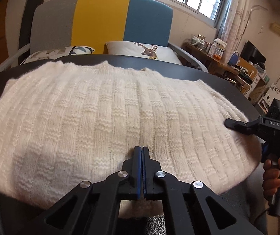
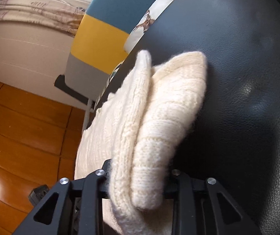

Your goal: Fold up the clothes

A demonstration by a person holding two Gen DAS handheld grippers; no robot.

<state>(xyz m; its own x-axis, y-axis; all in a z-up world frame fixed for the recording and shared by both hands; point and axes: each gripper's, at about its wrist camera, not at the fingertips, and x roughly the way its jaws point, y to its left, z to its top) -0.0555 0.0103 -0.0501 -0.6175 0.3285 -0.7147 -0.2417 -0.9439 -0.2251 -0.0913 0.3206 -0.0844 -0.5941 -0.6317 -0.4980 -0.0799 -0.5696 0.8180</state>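
The left gripper (image 1: 141, 148), at bottom centre of the left wrist view, has its two black fingers with blue pads pressed together, nothing between them, tips resting on or just over a cream sweater (image 1: 104, 117). The sweater is a thick, fuzzy knit with ribbed columns and basket-weave blocks, spread across the middle of the frame on a dark, leather-grained table (image 1: 208, 74).

At the right edge, the right gripper (image 1: 230, 122) is held in a hand (image 1: 277, 178), its tip on the sweater's edge. In the right wrist view, the right gripper (image 2: 138, 184) at bottom centre has a rolled, doubled fold of sweater (image 2: 159, 121) filling the space between its fingers, which clamp it.
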